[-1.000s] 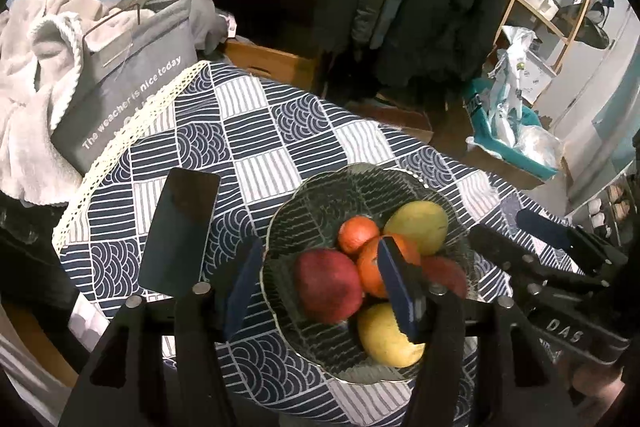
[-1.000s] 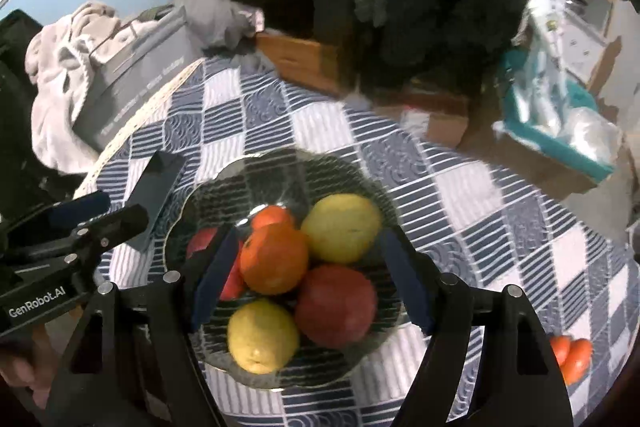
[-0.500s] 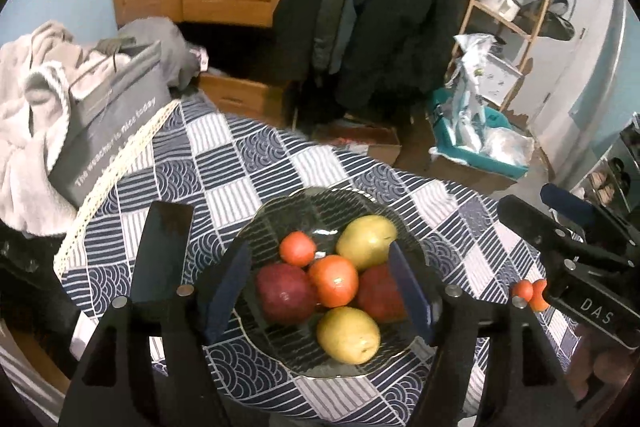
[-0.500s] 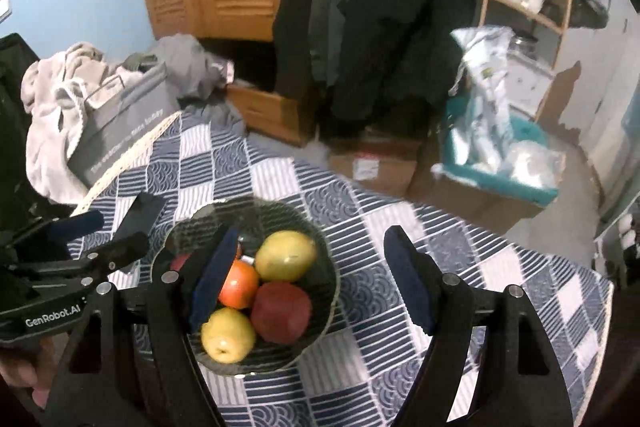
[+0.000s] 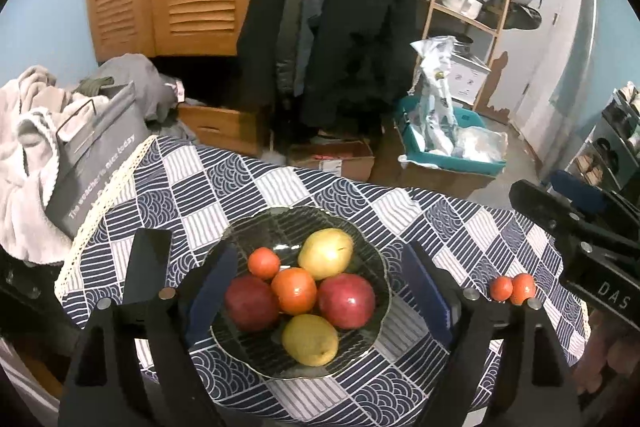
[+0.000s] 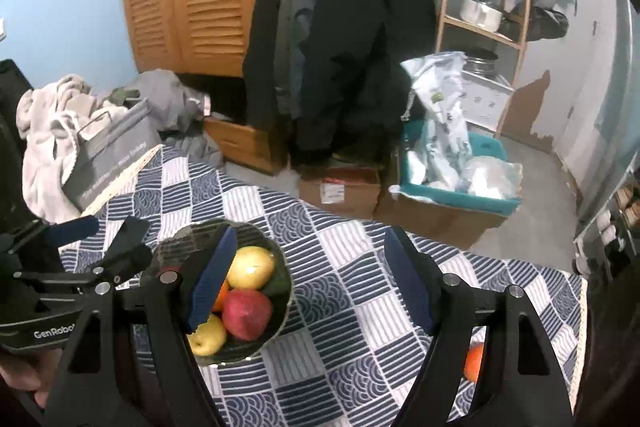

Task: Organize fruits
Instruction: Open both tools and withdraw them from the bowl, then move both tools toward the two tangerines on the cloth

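A glass bowl [image 5: 280,217] on the patterned tablecloth holds two red apples [image 5: 347,301], two yellow pears [image 5: 325,254], an orange [image 5: 294,290] and a small orange fruit [image 5: 263,263]. Two more small orange fruits [image 5: 513,287] lie on the cloth to its right. My left gripper [image 5: 318,291] hovers above and in front of the bowl, its jaws opening and holding nothing. My right gripper [image 6: 310,283] is open and empty, above the cloth just right of the bowl [image 6: 280,291]. An orange fruit [image 6: 474,363] peeks out behind its right finger.
A flat black slab [image 5: 146,267] lies on the cloth left of the bowl. A grey lettered bag [image 5: 96,163] and piled cloths [image 5: 24,131] sit past the table's lace-trimmed left edge. Cardboard boxes and a teal bin [image 5: 452,159] stand on the floor behind.
Both grippers rose and drew back from the bowl, which now looks smaller. The left jaws widened. The small orange fruits on the right came into view.
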{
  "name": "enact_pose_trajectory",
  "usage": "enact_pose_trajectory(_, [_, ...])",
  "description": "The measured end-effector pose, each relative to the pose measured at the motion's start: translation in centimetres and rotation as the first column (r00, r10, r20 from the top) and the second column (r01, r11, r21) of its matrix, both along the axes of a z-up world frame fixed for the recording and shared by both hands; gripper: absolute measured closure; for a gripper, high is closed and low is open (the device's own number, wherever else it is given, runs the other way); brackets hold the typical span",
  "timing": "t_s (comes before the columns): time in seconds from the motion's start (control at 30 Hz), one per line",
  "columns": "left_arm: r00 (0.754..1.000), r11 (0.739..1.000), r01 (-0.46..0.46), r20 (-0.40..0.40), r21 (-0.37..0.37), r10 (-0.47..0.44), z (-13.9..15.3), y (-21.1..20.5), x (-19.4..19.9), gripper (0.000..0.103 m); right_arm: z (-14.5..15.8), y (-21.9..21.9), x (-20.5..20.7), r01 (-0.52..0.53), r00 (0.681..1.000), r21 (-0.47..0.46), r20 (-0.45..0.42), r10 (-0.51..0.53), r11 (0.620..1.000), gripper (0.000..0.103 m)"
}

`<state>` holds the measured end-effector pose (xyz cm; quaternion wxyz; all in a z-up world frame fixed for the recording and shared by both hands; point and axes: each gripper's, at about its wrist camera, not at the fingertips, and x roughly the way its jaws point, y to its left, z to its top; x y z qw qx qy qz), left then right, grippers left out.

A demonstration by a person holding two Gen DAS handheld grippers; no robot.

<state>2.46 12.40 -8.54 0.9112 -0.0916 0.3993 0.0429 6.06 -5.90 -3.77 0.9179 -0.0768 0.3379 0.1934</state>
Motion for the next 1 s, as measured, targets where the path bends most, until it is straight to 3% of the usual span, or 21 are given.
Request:
enact_pose_trajectory(0.67, [0.994, 0.993, 0.104, 0.032, 0.049, -0.106, 2.7, -7.7, 0.1, 0.014, 1.0, -9.5, -1.8, 0.146, 0.988, 0.003, 0.043, -0.146, 0.989, 0.022])
enact_pose_trajectory(1.0, [0.989, 0.989, 0.138, 0.045, 0.062, -0.141, 3.2, -10.4, 0.4, 0.010, 0.7, -13.4, -2.2, 0.220, 0.974, -0.039, 0.056, -0.218, 0.975, 0.019])
